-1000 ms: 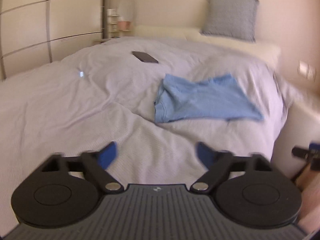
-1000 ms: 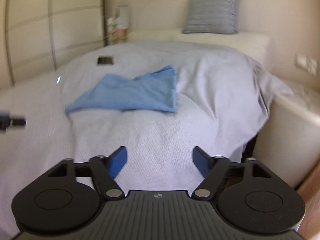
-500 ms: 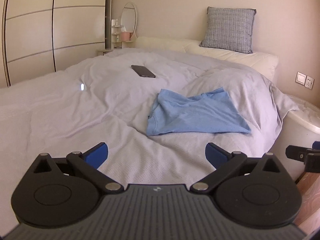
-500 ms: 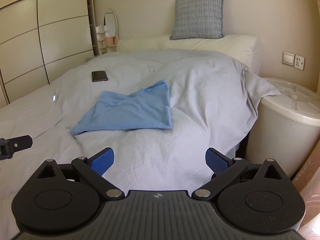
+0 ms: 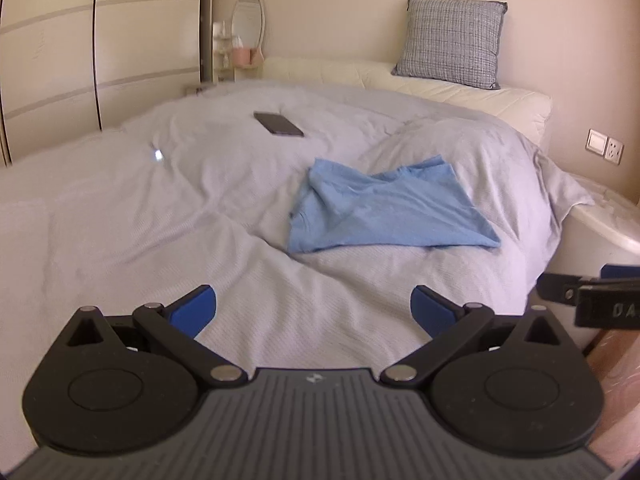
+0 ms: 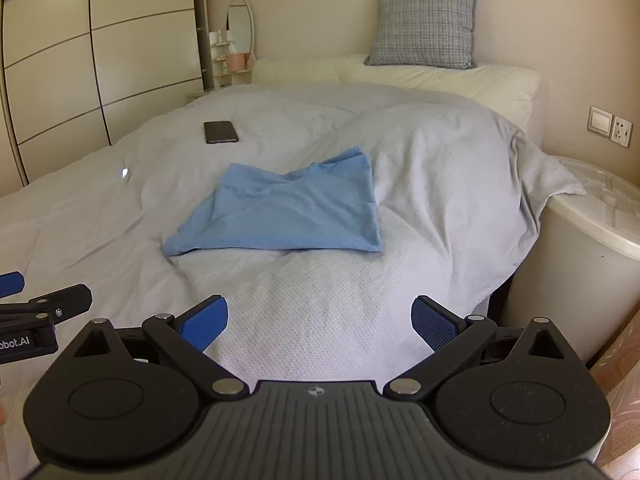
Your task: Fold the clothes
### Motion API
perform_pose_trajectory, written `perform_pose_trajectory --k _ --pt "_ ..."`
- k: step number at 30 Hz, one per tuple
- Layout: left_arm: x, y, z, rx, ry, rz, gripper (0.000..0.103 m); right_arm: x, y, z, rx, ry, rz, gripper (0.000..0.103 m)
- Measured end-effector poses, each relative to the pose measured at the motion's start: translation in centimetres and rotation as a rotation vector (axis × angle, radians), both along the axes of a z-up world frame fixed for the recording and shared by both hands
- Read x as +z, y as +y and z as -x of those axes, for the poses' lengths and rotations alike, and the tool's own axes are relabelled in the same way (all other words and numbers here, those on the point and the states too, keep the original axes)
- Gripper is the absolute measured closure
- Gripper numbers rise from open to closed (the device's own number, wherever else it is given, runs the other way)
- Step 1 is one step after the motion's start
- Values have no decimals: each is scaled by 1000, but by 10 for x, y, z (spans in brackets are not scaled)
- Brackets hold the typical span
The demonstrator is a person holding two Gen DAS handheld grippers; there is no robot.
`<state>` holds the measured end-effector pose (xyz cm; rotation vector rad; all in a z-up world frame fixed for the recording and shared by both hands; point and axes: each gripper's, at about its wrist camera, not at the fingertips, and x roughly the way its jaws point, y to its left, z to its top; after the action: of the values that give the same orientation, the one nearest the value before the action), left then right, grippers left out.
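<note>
— Blue cotton, soft and rumpled: the shirt (image 5: 384, 208) lies folded into a rough wedge at the middle of the frame, on the pale grey quilt (image 5: 160, 240) of the bed.

— Anything holding it?

— No. The left gripper (image 5: 313, 306) at the bottom of its own view has its jaws spread wide, with only quilt between the blue ribbed pads (image 5: 192, 310). The right gripper (image 6: 319, 318) is the same: jaws wide, nothing in them, well short of the shirt.

— Any containers?

— A white round bin (image 6: 580, 272) with a clear lid stands just beside the bed at the right edge. I cannot tell what is in it.

— What does one view add?

— The right view shows the bin's lid and side fully; the left view catches only its rim. Each view shows the other gripper at its edge.

— What else is there?

— A dark flat phone (image 5: 279, 124) on the quilt beyond the shirt, and a grey checked square cushion (image 6: 426, 20) against the wall, upper right.
</note>
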<state>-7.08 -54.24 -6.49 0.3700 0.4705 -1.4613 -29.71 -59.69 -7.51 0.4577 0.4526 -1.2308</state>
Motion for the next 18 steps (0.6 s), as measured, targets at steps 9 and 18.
perform_pose_trajectory --k 9,18 --pt "-13 -24 -4 -78 86 -80 1 -10 -11 -6 -9 11 -51 2" --pt "-14 -32 0 -55 9 -58 1 -16 -27 -11 -18 6 -73 2"
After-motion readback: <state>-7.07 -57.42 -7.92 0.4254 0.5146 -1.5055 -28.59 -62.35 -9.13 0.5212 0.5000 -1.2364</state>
